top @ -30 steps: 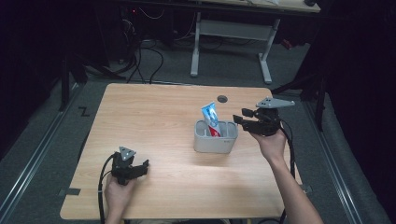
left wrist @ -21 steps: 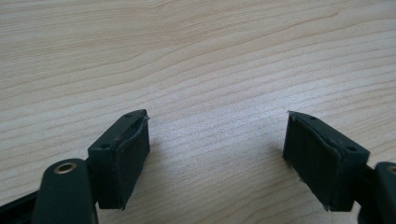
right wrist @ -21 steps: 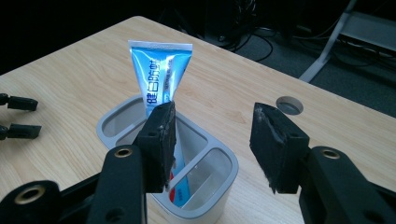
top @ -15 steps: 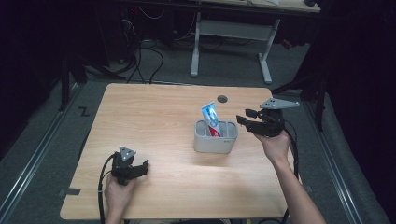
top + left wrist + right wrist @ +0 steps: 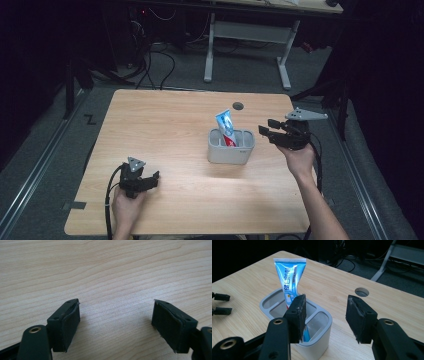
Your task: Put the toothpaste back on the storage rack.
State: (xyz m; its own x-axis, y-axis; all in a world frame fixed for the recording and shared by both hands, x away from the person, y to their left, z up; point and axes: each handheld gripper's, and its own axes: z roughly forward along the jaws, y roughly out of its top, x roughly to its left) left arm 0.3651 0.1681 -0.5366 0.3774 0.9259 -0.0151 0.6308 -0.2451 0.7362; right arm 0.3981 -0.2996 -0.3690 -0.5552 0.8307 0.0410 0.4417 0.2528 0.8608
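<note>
**Toothpaste tube in the holder; right gripper beside it, empty**

High view: a blue, white and red toothpaste tube (image 5: 226, 126) stands upright, crimped end up, in a grey plastic holder with several compartments (image 5: 231, 150) near the middle of the light wooden surface (image 5: 165, 130). The right gripper (image 5: 264, 130) is level, just right of the holder, apart from the tube. The left gripper (image 5: 154, 178) rests at the near left, well apart.

Left gripper view: fingers (image 5: 66, 322) spread wide over bare wood, nothing between them.

Right gripper view: fingers (image 5: 298, 315) apart and empty; the tube (image 5: 290, 281) sits in a far compartment, beyond the left finger.

Judgement: the placing step looks complete. The next move calls for drawing the right gripper clear without nudging the holder.
</note>
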